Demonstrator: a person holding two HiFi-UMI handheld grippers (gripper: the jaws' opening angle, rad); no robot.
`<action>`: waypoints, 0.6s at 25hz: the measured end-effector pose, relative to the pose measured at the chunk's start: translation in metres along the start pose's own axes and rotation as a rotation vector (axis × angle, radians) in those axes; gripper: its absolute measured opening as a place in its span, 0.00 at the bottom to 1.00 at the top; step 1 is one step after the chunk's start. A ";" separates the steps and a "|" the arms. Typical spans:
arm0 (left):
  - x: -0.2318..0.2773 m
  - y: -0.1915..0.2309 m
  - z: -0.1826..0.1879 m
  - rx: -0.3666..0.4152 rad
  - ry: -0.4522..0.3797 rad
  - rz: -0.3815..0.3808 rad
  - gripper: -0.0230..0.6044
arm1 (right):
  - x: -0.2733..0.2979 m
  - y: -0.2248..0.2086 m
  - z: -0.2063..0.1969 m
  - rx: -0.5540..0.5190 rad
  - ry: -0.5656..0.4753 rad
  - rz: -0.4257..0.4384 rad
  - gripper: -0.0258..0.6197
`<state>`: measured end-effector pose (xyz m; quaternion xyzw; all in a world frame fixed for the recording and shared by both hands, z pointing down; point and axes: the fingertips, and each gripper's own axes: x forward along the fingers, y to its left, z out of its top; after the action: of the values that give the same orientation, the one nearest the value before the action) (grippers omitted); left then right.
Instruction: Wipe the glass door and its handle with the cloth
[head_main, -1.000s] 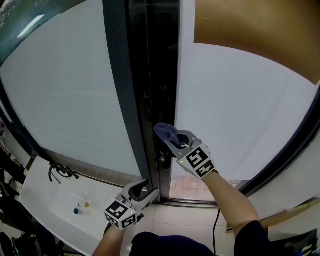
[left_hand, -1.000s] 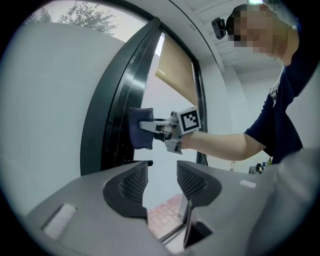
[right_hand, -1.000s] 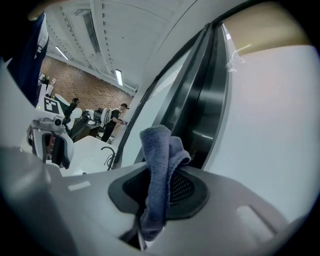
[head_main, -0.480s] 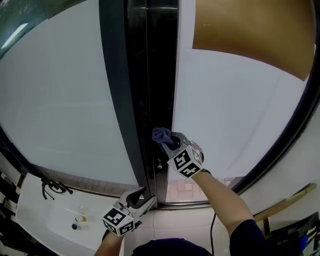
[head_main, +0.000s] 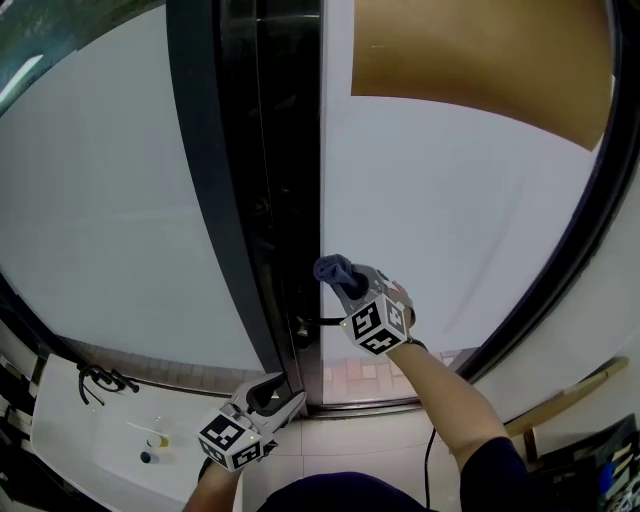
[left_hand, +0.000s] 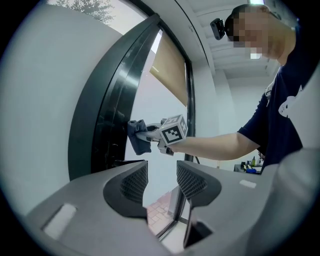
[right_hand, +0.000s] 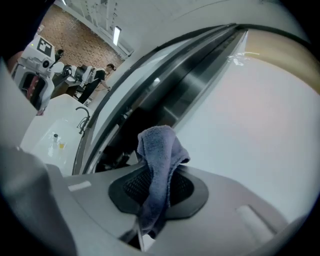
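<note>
Mid-wipe: R tongs (head_main: 347, 283) clamp cloth (head_main: 332, 268) at glass door (head_main: 450, 200) edge; L tongs (head_main: 278, 393) apart, empty. Next prob. handle (head_main: 312, 322), 7 o'clock of cloth.

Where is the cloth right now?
In the head view's centre, the cloth is clamped in the right gripper, at the glass door's edge beside the dark frame.

right gripper (head_main: 349, 283) holds the blue cloth (head_main: 332, 268) at the edge of the glass door (head_main: 450, 210) (left gripper (head_main: 277, 393) hangs low).
</note>
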<state>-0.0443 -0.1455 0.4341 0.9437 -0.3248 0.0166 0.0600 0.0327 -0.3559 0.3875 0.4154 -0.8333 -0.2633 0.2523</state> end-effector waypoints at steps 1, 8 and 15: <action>0.004 -0.004 0.001 0.004 -0.002 -0.001 0.32 | -0.004 -0.009 -0.007 0.010 0.005 -0.007 0.13; 0.021 -0.025 0.000 0.008 0.003 0.011 0.32 | -0.045 -0.051 -0.061 0.035 0.042 -0.067 0.13; 0.040 -0.031 -0.002 0.011 0.011 0.002 0.32 | -0.095 -0.104 -0.120 0.080 0.103 -0.148 0.13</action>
<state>0.0066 -0.1455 0.4353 0.9435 -0.3255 0.0238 0.0565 0.2177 -0.3586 0.3883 0.4988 -0.7961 -0.2259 0.2576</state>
